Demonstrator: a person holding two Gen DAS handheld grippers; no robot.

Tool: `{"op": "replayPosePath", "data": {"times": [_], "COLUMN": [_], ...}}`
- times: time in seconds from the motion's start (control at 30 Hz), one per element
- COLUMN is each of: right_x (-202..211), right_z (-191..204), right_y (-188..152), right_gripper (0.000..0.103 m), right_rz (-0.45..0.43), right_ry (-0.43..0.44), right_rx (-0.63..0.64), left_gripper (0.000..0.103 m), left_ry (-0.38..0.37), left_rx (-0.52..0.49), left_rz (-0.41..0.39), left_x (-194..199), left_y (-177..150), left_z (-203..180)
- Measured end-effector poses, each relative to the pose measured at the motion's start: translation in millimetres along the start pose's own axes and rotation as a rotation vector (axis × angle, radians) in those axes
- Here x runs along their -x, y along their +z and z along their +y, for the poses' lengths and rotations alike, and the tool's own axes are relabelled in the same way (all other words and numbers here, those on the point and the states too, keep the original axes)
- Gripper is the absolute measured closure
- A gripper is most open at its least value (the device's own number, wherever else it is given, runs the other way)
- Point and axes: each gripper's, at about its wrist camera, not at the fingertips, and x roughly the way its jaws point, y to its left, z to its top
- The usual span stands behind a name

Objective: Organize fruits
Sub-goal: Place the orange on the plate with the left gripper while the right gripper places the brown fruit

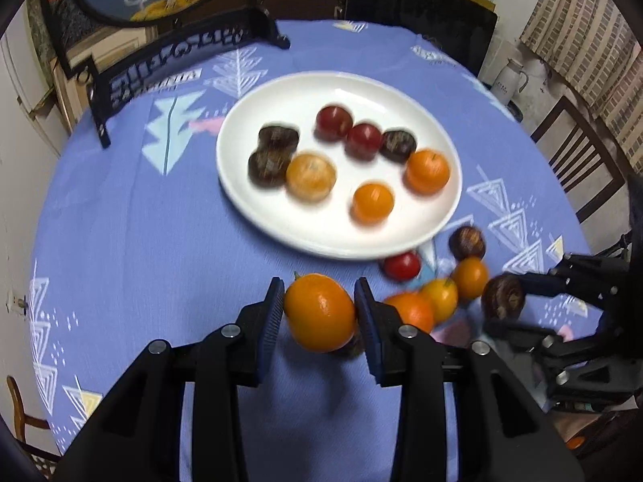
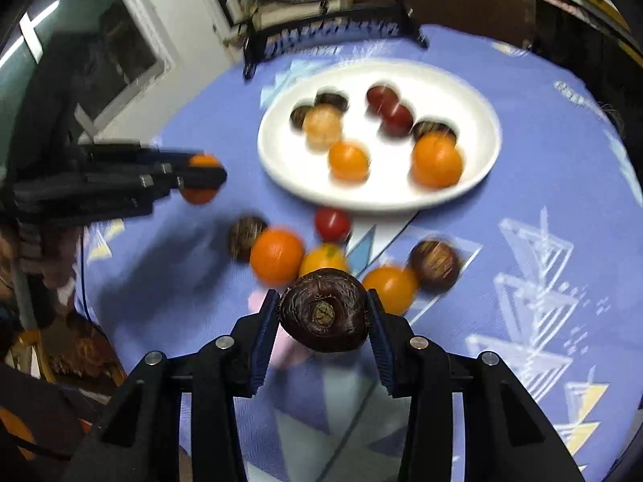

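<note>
- The left gripper (image 1: pixel 319 309) had its pads clamped on an orange (image 1: pixel 320 312), held up off the bench (image 1: pixel 132 241) on the near side of the white plate (image 1: pixel 281 217).
- The right gripper (image 2: pixel 323 313) was pinched on a dark brown water chestnut (image 2: pixel 323 309), also lifted, near side of the plate and off to its right in the left wrist view.
- On the plate: three oranges, two red fruits that looked like cherry tomatoes, and three dark chestnuts. One pale orange (image 1: pixel 310 176) sat touching a chestnut (image 1: pixel 265 166) at the plate's left side.
- Just off the plate's near rim, a loose red tomato (image 1: pixel 402 266) lay on the blue patterned cloth, nearly touching the rim.
- Close to that rim too: a loose chestnut (image 1: pixel 466 243) and a little cluster of three oranges (image 1: pixel 440 295), packed together.
- Beyond the plate's far side stood a black carved stand (image 1: pixel 168 64) carrying a round picture.
- Both views were pretty blurry, so fine detail was hard to tell.
</note>
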Motion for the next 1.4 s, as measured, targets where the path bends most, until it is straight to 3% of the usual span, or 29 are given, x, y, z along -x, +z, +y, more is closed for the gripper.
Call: {"op": "replayPosePath", "data": {"times": [0.2,0.4,0.53,1.07,1.4], "right_x": [32.2,33.5,33.1,-23.5,-55.0], "right_z": [-30.9,-60.1,-74.9,-94.0,-95.9], "right_y": [41.8,92.3,118.0,151.1,166.3], "right_gripper": [0.060,0.060,0.059,0.059,0.059], "right_rz": [-0.136,-0.234,-0.273,-0.179,-0.131], "right_ry": [0.008,-0.008,-0.005,-0.026,-0.015], "right_rx": [-0.080,-0.135,-0.157,-0.139,-0.124], "left_gripper": [0.068,0.068,0.068,0.068,0.068], "left_ry": [0.012,0.085,0.106,0.189,0.199], "left_rx": [-0.011,0.019,0.055,0.066,0.057], "left_rz": [-0.052,-0.067,-0.056,0.015,0.032], "left_x": [5.4,-4.7,-13.5,-56.6,-71.6], "left_y": [43.7,93.8,109.7,129.7,136.2], "left_z": [-12.4,-13.1,-9.0,-8.1,-8.3]}}
